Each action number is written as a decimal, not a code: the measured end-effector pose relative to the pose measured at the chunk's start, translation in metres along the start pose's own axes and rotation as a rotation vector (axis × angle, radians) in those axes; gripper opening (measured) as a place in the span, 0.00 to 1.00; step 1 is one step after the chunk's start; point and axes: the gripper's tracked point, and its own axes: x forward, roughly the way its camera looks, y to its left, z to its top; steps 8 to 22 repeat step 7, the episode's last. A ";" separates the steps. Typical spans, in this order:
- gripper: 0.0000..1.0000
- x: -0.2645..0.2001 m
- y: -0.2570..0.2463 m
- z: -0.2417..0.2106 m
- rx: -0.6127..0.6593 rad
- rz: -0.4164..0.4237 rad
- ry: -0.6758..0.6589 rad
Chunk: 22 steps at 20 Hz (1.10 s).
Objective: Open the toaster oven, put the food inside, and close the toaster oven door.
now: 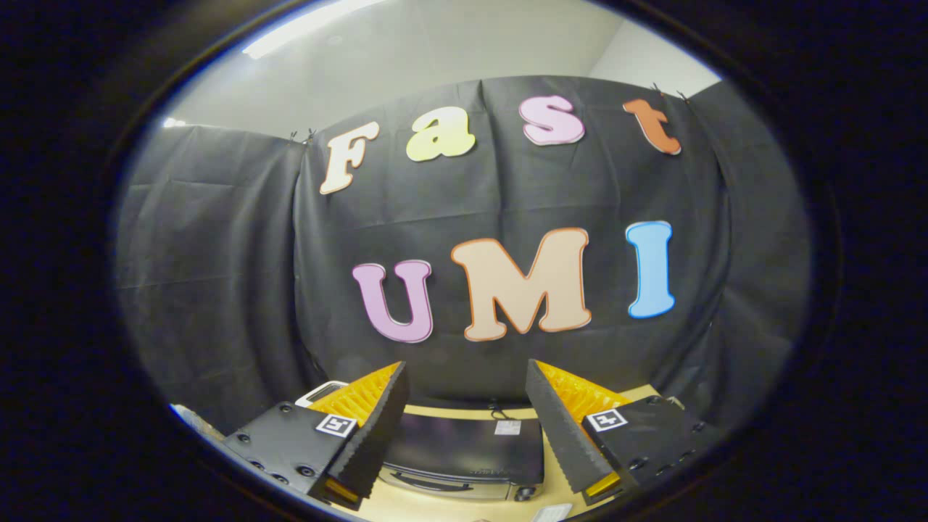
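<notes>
Toaster oven [464,453] shut (gripper [464,428] spread, empty).

Black cloth [217,290] hangs as the booth's wall across the whole back of the scene, creased with fold lines and drooping in soft vertical pleats. It is made of several panels: one on the left, a wider one in the middle, and another on the right that bends toward the viewer. Small clips [301,135] pinch the top edge where the panels meet. Above the cloth rises a plain pale wall [406,65], meeting a whiter surface at a corner toward the upper right. A long bright ceiling light [304,29] glows at the upper left. Below the cloth lies a light wooden counter [449,507].
</notes>
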 end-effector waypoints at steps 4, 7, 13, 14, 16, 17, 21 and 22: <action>0.99 -0.006 0.009 0.034 -0.024 0.005 -0.069; 0.99 -0.007 0.011 0.037 -0.066 0.000 -0.086; 0.99 -0.007 0.011 0.037 -0.066 0.000 -0.086; 0.99 -0.007 0.011 0.037 -0.066 0.000 -0.086; 0.99 -0.007 0.011 0.037 -0.066 0.000 -0.086; 0.99 -0.007 0.011 0.037 -0.066 0.000 -0.086; 0.99 -0.007 0.011 0.037 -0.066 0.000 -0.086; 0.99 -0.007 0.011 0.037 -0.066 0.000 -0.086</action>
